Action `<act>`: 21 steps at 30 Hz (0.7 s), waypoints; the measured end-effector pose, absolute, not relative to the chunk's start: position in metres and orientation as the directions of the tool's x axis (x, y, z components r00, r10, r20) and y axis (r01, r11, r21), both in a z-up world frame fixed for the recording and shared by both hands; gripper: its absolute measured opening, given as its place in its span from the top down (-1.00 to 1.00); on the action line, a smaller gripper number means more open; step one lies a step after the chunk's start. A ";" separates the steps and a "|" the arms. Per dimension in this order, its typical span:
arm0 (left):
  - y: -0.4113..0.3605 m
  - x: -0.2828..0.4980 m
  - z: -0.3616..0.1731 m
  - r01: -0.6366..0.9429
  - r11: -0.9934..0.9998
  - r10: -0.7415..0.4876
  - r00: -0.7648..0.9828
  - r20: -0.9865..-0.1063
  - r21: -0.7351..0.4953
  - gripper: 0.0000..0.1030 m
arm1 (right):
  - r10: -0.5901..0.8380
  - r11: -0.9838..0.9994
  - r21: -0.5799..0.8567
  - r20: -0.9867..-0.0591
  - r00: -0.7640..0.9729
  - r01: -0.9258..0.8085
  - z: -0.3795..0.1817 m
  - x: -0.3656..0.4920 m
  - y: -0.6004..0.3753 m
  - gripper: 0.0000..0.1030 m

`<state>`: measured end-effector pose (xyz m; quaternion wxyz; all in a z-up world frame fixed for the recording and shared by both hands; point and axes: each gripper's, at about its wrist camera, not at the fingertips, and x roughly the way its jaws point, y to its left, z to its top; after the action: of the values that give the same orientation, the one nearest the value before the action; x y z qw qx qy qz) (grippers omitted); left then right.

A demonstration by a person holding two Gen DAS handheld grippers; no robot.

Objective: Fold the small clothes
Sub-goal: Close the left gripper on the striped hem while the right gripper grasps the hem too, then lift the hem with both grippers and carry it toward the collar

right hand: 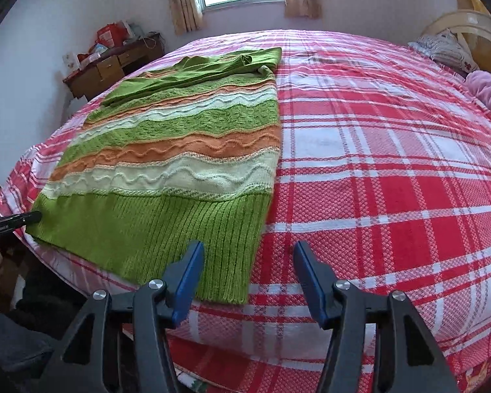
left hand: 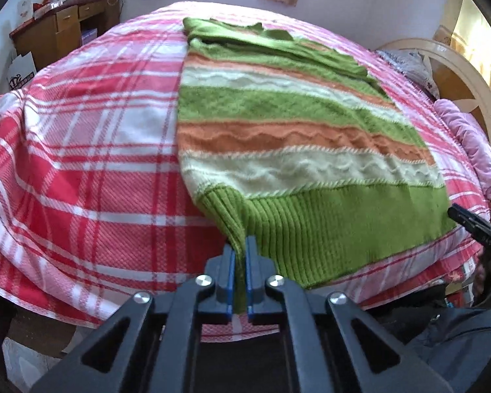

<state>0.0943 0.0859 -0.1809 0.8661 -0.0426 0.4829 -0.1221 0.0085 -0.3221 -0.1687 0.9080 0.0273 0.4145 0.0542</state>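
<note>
A knitted sweater (left hand: 294, 131) striped green, orange and cream lies flat on the red plaid bed cover (left hand: 81, 163), its ribbed green hem nearest me. My left gripper (left hand: 240, 242) is shut on the hem's left corner, and the knit bunches up between the blue pads. In the right wrist view the sweater (right hand: 180, 150) fills the left half of the bed, and the left gripper's tip (right hand: 16, 221) shows at the hem's far left edge. My right gripper (right hand: 248, 252) stands open over the hem's right corner, with its pads apart from the knit; its black tip (left hand: 468, 222) appears in the left wrist view.
A wooden desk (right hand: 111, 65) with clutter on top stands against the far wall. A curved headboard (left hand: 458, 65) and a pink pillow (left hand: 474, 137) sit at the bed's right end. A dark bag (left hand: 458, 344) lies on the floor by the near edge.
</note>
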 end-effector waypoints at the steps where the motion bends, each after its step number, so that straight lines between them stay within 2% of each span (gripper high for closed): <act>1: 0.085 0.095 -0.184 0.167 0.968 -0.247 0.503 -0.828 -0.187 0.90 | 0.132 0.991 0.098 -0.752 0.646 -0.089 -0.169 0.008 -0.320 -0.05; 2: 0.084 0.095 -0.187 0.166 0.969 -0.244 0.503 -0.829 -0.184 0.90 | 0.138 0.990 0.091 -0.757 0.638 -0.106 -0.171 0.008 -0.315 0.03; 4: 0.085 0.096 -0.190 0.154 0.970 -0.240 0.500 -0.832 -0.188 0.86 | 0.131 0.989 0.059 -0.766 0.630 -0.135 -0.175 0.007 -0.308 0.44; 7: 0.087 0.095 -0.188 0.160 0.968 -0.248 0.505 -0.827 -0.193 0.89 | 0.189 0.980 0.103 -0.762 0.620 -0.172 -0.171 0.004 -0.312 0.78; 11: 0.091 0.096 -0.173 0.178 0.959 -0.281 0.534 -0.797 -0.219 0.91 | 0.283 0.959 0.218 -0.696 0.659 -0.181 -0.151 -0.002 -0.330 0.85; 15: 0.098 0.093 -0.151 0.201 0.947 -0.321 0.577 -0.751 -0.250 0.91 | 0.321 0.946 0.245 -0.619 0.717 -0.211 -0.124 -0.009 -0.329 0.86; 21: 0.101 0.094 -0.124 0.222 0.930 -0.366 0.615 -0.698 -0.292 0.91 | 0.338 0.935 0.288 -0.551 0.763 -0.206 -0.104 -0.007 -0.331 0.87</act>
<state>0.0944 0.1011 -0.1238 0.8944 -0.0886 0.4066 -0.1642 -0.0067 -0.3307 -0.1037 0.9330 0.1053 0.3117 0.1459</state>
